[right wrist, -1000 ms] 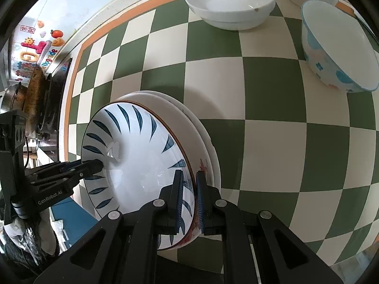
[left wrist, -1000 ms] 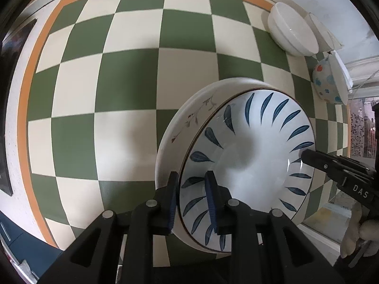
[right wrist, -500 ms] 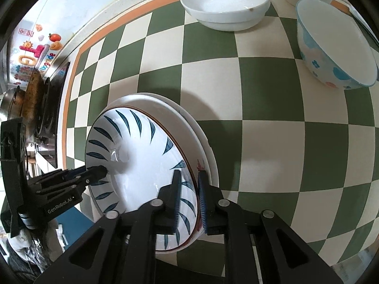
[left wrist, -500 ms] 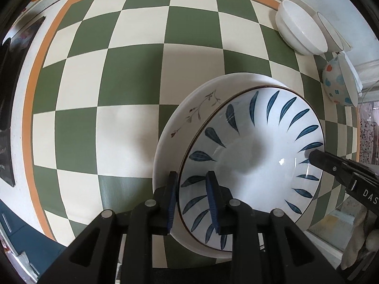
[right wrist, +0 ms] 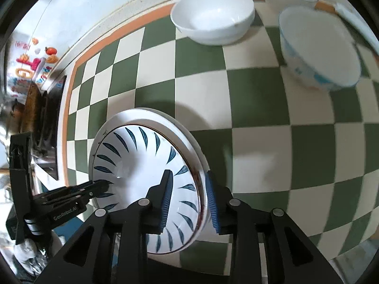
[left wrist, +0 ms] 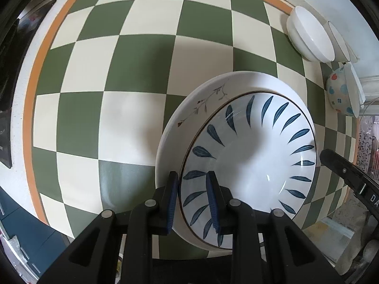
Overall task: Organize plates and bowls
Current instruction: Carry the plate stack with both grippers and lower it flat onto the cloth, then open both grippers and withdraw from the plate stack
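The blue-leaf plate (left wrist: 248, 163) is nesting on the white plate (left wrist: 189, 108) — left tongs (left wrist: 192, 201) clamping its rim to steady it, right tongs (right wrist: 187, 198) opening around both rims, letting go.

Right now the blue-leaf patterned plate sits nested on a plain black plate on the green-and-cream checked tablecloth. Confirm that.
Not quite. The blue-leaf patterned plate sits nested on a white plate with a small flower sprig, not a black one; the left wrist view shows it. The green-and-cream checked tablecloth is right.

My right gripper (right wrist: 187, 200) has spread its blue-padded jaws, which are opening off the near rim of the blue-leaf white ceramic plate (right wrist: 142, 165). That rim now sits loose between them.
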A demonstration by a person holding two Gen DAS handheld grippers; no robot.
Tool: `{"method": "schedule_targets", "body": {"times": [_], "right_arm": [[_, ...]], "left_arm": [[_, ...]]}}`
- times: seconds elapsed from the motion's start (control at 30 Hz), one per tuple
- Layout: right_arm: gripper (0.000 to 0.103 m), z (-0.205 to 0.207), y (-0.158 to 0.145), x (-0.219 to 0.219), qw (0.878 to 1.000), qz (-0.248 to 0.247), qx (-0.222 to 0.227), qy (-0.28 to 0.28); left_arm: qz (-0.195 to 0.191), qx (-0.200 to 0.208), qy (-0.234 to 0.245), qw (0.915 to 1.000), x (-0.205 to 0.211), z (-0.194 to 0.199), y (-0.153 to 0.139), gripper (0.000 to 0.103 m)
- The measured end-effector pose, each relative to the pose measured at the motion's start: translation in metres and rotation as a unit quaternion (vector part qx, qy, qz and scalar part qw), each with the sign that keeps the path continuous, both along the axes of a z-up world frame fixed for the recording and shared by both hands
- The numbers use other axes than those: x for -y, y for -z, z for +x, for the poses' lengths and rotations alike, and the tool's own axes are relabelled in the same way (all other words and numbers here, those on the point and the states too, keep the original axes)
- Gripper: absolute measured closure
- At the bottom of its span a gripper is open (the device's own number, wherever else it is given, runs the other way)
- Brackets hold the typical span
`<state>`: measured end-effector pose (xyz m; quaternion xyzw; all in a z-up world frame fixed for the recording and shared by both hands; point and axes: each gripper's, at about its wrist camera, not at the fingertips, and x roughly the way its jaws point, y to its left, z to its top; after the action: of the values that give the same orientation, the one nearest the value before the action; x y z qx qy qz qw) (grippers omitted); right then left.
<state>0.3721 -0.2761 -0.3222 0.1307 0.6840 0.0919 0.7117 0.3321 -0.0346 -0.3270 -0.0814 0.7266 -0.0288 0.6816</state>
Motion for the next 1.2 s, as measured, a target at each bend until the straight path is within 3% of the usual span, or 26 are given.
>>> {"method": "schedule_targets", "body": {"times": [0.23, 0.43, 0.53, 0.6, 0.67, 0.93, 1.2], "right_arm": [[0.064, -0.023, -0.027, -0.012, 0.999, -0.035, 0.023, -0.017], [0.048, -0.07, -0.072, -0.028, 0.996, -0.059, 0.064, -0.014], [0.041, -0.091, -0.096, -0.036, 0.994, -0.065, 0.084, -0.008], [0.032, -0.104, -0.115, -0.042, 0.992, -0.074, 0.104, -0.004], [0.019, -0.117, -0.133, -0.048, 0.989, -0.086, 0.122, -0.002], [0.013, -0.164, -0.185, -0.064, 0.981, -0.11, 0.16, 0.015], [0.011, -0.193, -0.203, -0.066, 0.981, -0.099, 0.166, 0.027]], "left_arm": [[0.03, 0.061, 0.02, 0.9975, 0.007, -0.026, -0.037, 0.081], [0.041, 0.134, 0.05, 0.9889, 0.005, -0.057, -0.097, 0.068], [0.038, 0.154, 0.057, 0.9858, 0.003, -0.071, -0.121, 0.055], [0.042, 0.168, 0.059, 0.9832, 0.001, -0.075, -0.132, 0.029], [0.041, 0.185, 0.061, 0.98, -0.003, -0.086, -0.147, 0.017], [0.017, 0.213, 0.057, 0.9752, -0.014, -0.117, -0.181, 0.008], [0.014, 0.217, 0.066, 0.9738, -0.015, -0.14, -0.199, 0.008]]}}
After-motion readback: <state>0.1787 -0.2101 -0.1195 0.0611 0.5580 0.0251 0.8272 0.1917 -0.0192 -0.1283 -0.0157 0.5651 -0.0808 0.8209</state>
